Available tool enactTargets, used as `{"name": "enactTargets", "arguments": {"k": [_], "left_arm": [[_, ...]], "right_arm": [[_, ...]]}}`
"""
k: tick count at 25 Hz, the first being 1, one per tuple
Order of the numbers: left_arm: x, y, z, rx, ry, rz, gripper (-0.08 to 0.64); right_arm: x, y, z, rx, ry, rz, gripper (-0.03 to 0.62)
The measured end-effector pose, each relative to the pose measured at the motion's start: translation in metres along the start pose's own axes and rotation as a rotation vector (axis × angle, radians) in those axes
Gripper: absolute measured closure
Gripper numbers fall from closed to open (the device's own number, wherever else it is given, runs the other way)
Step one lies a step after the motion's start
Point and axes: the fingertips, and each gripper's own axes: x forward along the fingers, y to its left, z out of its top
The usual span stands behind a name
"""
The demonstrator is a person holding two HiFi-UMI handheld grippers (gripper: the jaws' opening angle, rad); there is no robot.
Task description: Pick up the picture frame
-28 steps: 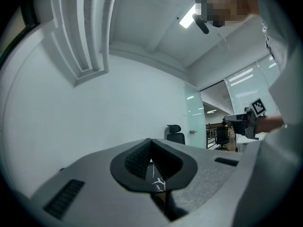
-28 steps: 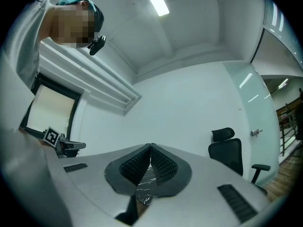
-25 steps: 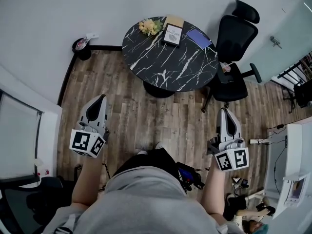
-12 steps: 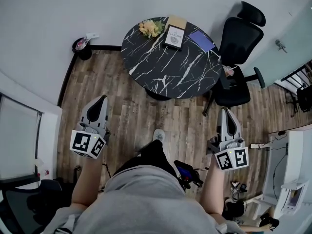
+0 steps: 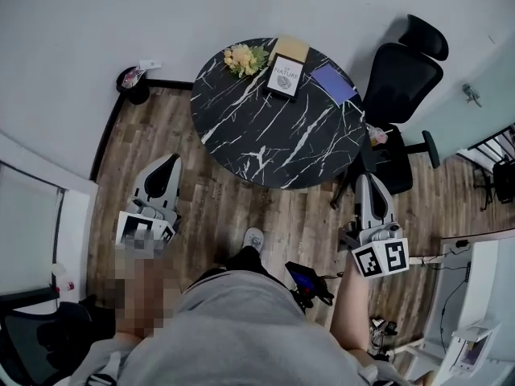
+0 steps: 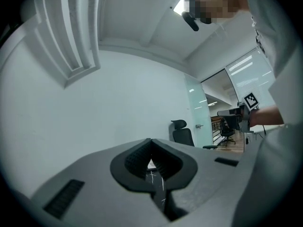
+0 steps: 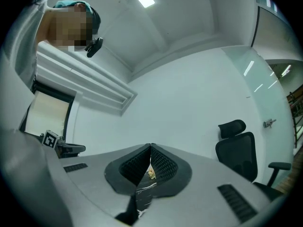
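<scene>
**Head view, approach stage.** The picture frame [image 5: 285,77] is shown near the far edge of the round black marble table [image 5: 265,147]. It is set between a bunch of yellow flowers [image 5: 244,56] on its left and a blue notebook [image 5: 333,83] on its right, with a tan board [image 5: 290,46] just behind it. A black office chair [image 5: 402,75] is placed at the table's right side.

The left gripper [image 5: 168,163] and the right gripper [image 5: 364,182] are held about level over the wooden floor [image 5: 209,207]. Both are short of the table's near edge and well apart from the frame, and nothing is touched by either. In both gripper views the jaws are seen pressed together at the tips with nothing held (only a sliver of the marble top is glimpsed through the hollow between the pads).

The step in hand is judged to be the walk-up. The frame has not yet been reached, so the task is taken as barely begun. For the next move, the table must be closed on and one gripper carried across the top to the far side. Its jaws must then be spread enough to take the frame's edge. Care is called for so that the flowers and notebook are not knocked.
</scene>
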Motion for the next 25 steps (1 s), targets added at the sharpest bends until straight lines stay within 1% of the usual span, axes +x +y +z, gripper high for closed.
{"name": "enactTargets", "arguments": {"k": [7, 9, 15, 21, 25], "left_arm": [[0.06, 0.006, 0.001, 0.019, 0.001, 0.051, 0.552], [0.074, 0.005, 0.001, 0.027, 0.004, 0.059, 0.552], [0.104, 0.002, -0.001, 0.017, 0.004, 0.08, 0.552], [0.127, 0.009, -0.01, 0.009, 0.032, 0.082, 0.552], [0.153, 0.02, -0.014, 0.006, 0.036, 0.058, 0.552]], "right_arm": [[0.05, -0.048, -0.003, 0.008, -0.012, 0.055, 0.568], [0.062, -0.059, -0.005, 0.013, -0.014, 0.072, 0.568], [0.089, -0.081, -0.013, 0.028, 0.0, 0.106, 0.568], [0.111, -0.091, -0.024, 0.048, 0.016, 0.112, 0.568], [0.129, -0.1, -0.03, 0.053, 0.031, 0.091, 0.568]]}}
